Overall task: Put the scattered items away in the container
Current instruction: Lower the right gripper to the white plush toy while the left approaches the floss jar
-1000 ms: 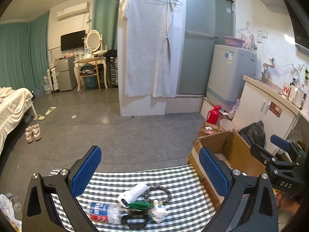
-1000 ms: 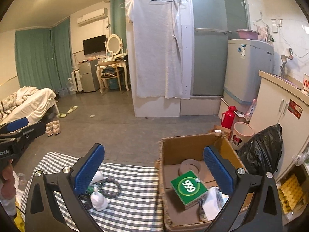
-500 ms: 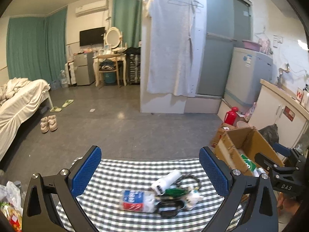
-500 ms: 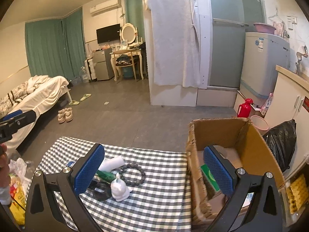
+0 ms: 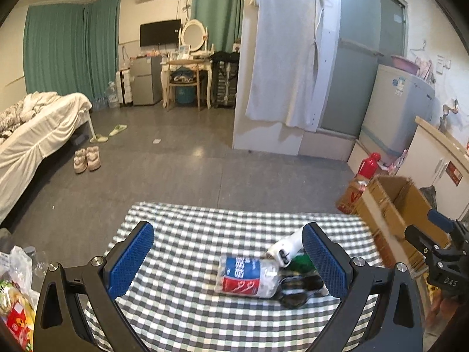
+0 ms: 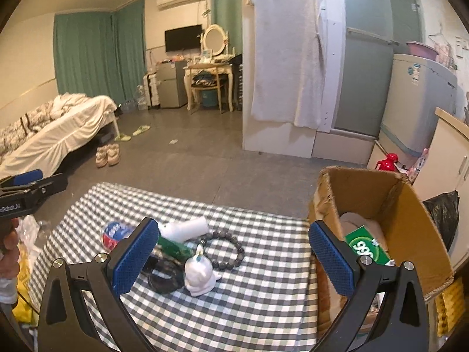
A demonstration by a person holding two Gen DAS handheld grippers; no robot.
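Left wrist view looks down over a checked tablecloth [image 5: 181,252]; at its far left edge lies a heap of plastic bags [image 5: 14,281]. The left gripper [image 5: 225,261] has its blue-padded fingers [image 5: 130,259] spread wide with nothing between them, held above the cloth. Toward the right finger lies a crushed plastic bottle [image 5: 247,275] with a blue and red label, on its side. Touching its right end are a white tube [image 5: 285,248], a green item [image 5: 302,262] partly hidden by the finger, and a black pair of goggles [image 5: 299,292]. Farther right, off the cloth's edge, stands the cardboard box [image 5: 390,202], open on top, with the right gripper [image 5: 439,234] in front of it.

Right wrist view shows the left gripper [image 6: 26,187] at the far left, held in a hand [image 6: 8,252]. The right gripper [image 6: 233,259] also has its fingers [image 6: 133,259] wide apart and empty, above the cloth [image 6: 258,299]. By its left finger sit the bottle [image 6: 114,233], the white tube [image 6: 184,228] and the green item [image 6: 173,248], bunched together; the goggles [image 6: 164,277] lie just nearer. A white figurine [image 6: 200,274] stands upright beside the goggles, touching a dark bead bracelet [image 6: 227,249] that lies flat on the cloth. At the right, the cardboard box [image 6: 410,226] holds a green packet marked 999 [image 6: 368,249] and a pale round object behind it.
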